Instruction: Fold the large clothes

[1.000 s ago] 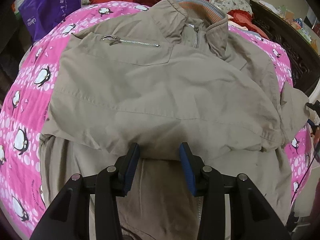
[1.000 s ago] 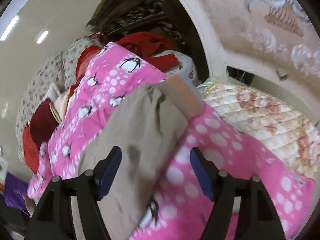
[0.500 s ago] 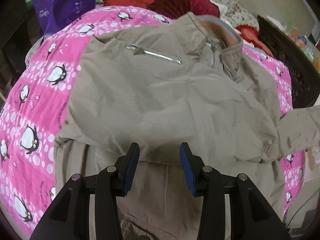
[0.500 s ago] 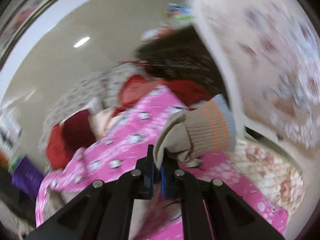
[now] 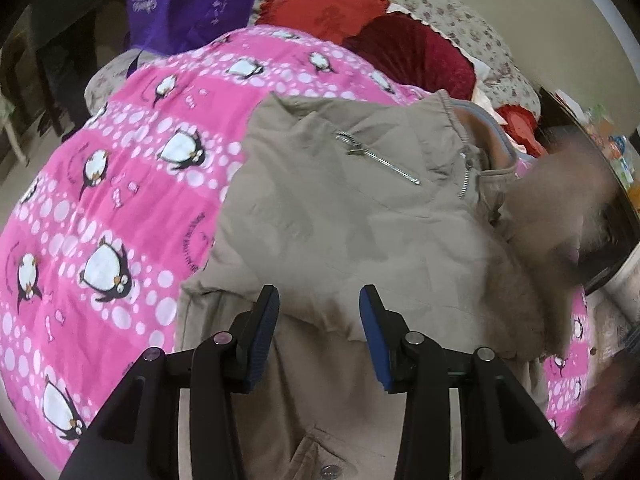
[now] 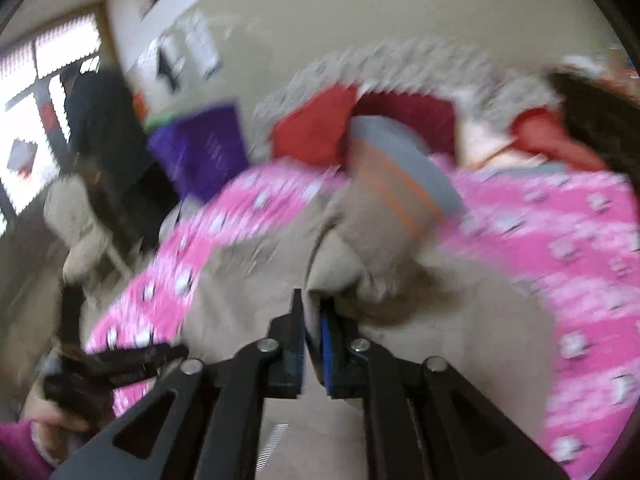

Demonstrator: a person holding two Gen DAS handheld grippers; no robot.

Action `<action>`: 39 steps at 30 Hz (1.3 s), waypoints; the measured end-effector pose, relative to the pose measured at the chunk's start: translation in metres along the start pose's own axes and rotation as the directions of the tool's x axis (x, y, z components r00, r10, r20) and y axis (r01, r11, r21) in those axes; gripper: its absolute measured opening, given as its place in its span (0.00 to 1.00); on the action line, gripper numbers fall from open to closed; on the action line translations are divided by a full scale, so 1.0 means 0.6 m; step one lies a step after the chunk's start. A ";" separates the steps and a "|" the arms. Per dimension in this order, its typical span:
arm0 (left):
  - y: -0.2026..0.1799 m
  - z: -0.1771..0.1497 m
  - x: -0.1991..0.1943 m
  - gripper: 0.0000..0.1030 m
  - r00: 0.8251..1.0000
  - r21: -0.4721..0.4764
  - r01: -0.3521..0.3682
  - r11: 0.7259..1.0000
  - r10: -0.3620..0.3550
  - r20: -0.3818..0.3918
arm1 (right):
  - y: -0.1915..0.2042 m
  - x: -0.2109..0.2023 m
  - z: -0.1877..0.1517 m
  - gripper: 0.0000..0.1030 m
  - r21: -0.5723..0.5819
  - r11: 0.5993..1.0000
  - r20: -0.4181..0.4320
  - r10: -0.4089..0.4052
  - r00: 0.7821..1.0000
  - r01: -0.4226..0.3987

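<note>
Khaki jacket (image 5: 340, 232) sleeve (image 6: 360, 264) pinched: right hand-held gripper (image 6: 311, 344) | left hand-held gripper (image 5: 319, 332) agape

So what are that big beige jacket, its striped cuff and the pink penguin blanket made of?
The beige jacket looks like matte woven cotton or a cotton blend: crisp creases, metal chest zip. The striped cuff seems to be ribbed knit, though blurred. The pink penguin blanket looks like soft printed fleece or flannel; hard to say which.

A khaki jacket (image 5: 360, 232) with an orange-and-grey striped cuff (image 6: 404, 184) is lying across a pink penguin-print blanket (image 5: 120, 208), with a purple bag (image 5: 188, 0) showing upper left and red cushions (image 5: 360, 32) at top.
</note>
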State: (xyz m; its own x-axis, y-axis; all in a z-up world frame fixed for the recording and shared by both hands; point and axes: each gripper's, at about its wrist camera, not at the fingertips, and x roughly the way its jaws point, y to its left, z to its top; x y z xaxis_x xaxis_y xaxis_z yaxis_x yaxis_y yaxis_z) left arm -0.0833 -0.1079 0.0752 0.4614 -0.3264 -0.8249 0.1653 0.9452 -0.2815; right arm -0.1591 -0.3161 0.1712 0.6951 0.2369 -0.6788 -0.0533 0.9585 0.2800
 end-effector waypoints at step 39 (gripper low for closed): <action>0.035 0.110 0.044 0.00 0.997 -0.102 0.063 0.993 -0.058 0.047 | -0.247 -0.130 -0.160 0.80 0.376 0.900 -0.142 -0.182 0.973 0.223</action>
State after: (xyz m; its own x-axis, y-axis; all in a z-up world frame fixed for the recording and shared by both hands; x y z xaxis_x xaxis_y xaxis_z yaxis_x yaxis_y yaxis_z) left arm -0.0100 -0.0971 0.0802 0.4914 -0.3807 -0.7834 0.1043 0.9187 -0.3810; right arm -0.2742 -0.4616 0.1175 0.5842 0.0785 -0.8078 0.3765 0.8555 0.3554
